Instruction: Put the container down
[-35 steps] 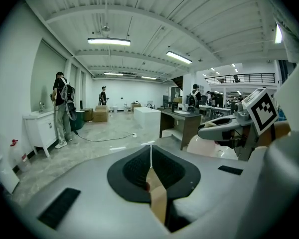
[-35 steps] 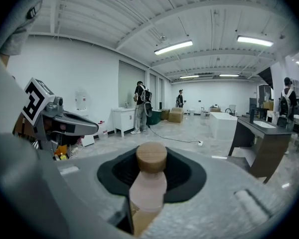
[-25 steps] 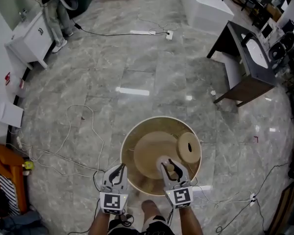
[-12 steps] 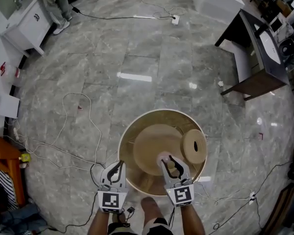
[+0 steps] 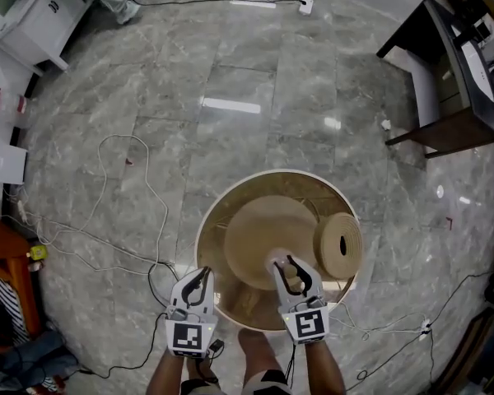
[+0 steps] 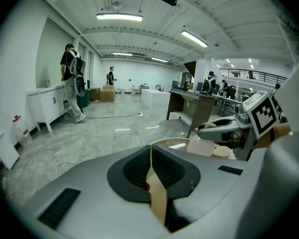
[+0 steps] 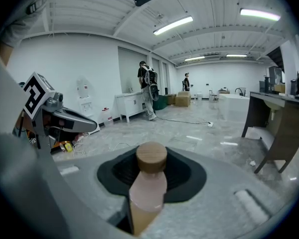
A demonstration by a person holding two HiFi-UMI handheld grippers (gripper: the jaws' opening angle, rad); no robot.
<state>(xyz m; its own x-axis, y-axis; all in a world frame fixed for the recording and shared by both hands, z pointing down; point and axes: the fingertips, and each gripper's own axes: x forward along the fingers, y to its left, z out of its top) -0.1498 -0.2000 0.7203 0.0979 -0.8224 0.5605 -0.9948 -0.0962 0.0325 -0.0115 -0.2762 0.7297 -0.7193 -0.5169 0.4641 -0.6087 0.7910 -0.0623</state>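
A round tan container (image 5: 230, 196) with a white rim hangs above the marble floor in the head view. Inside it lie a wide tan disc (image 5: 259, 229) and a tan roll (image 5: 339, 245) with a hole in it. My left gripper (image 5: 194, 290) is shut on the container's near left rim; the left gripper view shows the thin tan wall (image 6: 157, 203) pinched between the jaws of the left gripper (image 6: 151, 156). My right gripper (image 5: 291, 275) is shut on a pale pink bottle (image 7: 147, 185) with a wooden cap (image 7: 151, 158), held over the container's near side.
A dark table (image 5: 445, 130) stands at the right and a white cabinet (image 5: 33, 23) at the top left. Cables (image 5: 107, 220) loop over the floor at the left, and a power strip (image 5: 305, 5) lies far ahead. Two people (image 6: 72, 83) stand by the far wall.
The floor, table and cabinet have slid toward the top of the head view while the container stays held in both grippers. The tan roll has shifted slightly to the right.
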